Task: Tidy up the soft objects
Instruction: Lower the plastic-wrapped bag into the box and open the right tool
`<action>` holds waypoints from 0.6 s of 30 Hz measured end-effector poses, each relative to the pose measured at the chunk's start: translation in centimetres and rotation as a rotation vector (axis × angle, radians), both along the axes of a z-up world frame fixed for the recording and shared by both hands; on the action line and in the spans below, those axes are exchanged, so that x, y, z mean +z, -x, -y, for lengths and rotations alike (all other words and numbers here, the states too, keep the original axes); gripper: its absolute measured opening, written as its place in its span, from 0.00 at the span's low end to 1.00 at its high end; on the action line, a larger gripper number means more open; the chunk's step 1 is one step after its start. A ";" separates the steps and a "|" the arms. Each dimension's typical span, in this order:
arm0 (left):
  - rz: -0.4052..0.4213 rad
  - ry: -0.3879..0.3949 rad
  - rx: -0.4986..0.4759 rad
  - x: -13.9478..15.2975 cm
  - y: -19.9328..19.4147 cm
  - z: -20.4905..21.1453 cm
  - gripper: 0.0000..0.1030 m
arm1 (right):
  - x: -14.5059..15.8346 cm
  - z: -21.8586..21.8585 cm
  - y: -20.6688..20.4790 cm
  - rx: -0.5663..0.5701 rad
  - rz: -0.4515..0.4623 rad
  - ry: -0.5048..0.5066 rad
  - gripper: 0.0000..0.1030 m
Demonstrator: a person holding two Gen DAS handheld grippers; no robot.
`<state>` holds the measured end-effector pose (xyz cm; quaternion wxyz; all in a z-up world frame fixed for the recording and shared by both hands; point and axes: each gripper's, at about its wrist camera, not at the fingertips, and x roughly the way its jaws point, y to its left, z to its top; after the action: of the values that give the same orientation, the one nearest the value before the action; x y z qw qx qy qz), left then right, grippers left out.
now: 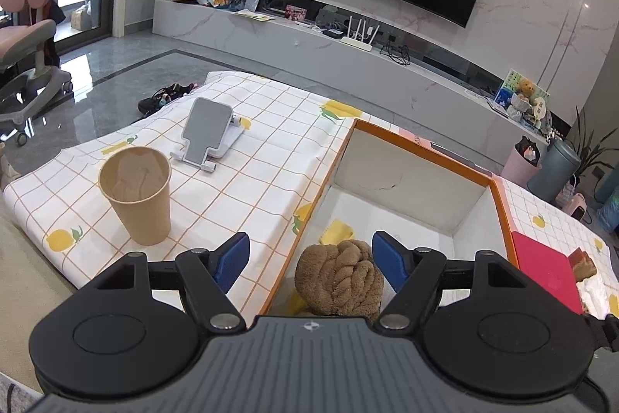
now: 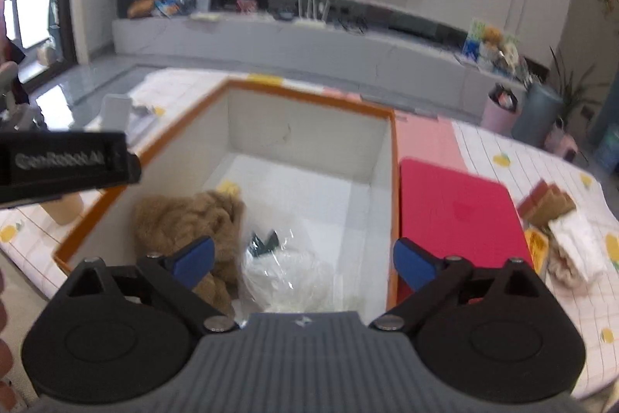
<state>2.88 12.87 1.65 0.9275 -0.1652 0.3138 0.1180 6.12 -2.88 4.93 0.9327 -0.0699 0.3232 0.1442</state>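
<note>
From the left wrist, the left hand-held gripper (image 1: pixel 310 260) hangs with its blue fingers (image 1: pixel 232 258) spread wide and nothing between them that they press. Just beyond and below it, the brown plush towel (image 1: pixel 340 277) lies bunched in the near left corner of the orange-rimmed box (image 1: pixel 421 149); whether the right finger touches it cannot be told. A small yellow item (image 1: pixel 337 231) lies on the box floor just beyond the towel. The box stands on the surface (image 1: pixel 247 173), which is covered by a checked cloth with lemon prints. Left of the box stand a brown paper cup (image 1: pixel 137 194), upright, and farther off a grey phone stand (image 1: pixel 209 132). Right of the box lies a red pad (image 1: pixel 545 269), with a brown sponge (image 1: pixel 583 265) at its right edge.

From the right wrist, blurred, the right hand-held gripper (image 2: pixel 303 262) is likewise released, fingers wide apart over the near part of the box (image 2: pixel 309 93). Inside, the brown plush towel (image 2: pixel 189 219) sits at the near left, and a clear plastic bag (image 2: pixel 286 273) with something dark in it lies just beside it to the right. The left hand-held gripper (image 2: pixel 62 167) shows at the left edge as a black body over the box rim. The red pad (image 2: pixel 460 211) lies right of the box, with the brown sponge (image 2: pixel 549 204) and a white cloth (image 2: pixel 576 248) farther right.
</note>
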 end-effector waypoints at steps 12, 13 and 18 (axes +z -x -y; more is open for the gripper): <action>0.016 0.092 -0.028 -0.2 0.1 -1.0 0.81 | -4.7 -0.7 -7.0 0.167 -0.401 0.005 0.02; 0.012 0.090 -0.030 -0.3 0.0 -0.9 0.81 | -5.2 -1.0 -7.4 0.178 -0.428 0.032 0.02; -0.009 0.054 -0.031 -0.6 -0.2 -0.6 0.80 | -6.7 -2.2 -8.4 0.195 -0.441 0.211 0.00</action>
<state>3.11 13.45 1.02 0.9230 -0.1849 0.3236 0.0957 14.55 -0.64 -1.81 0.8089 -0.1644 0.5239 0.2104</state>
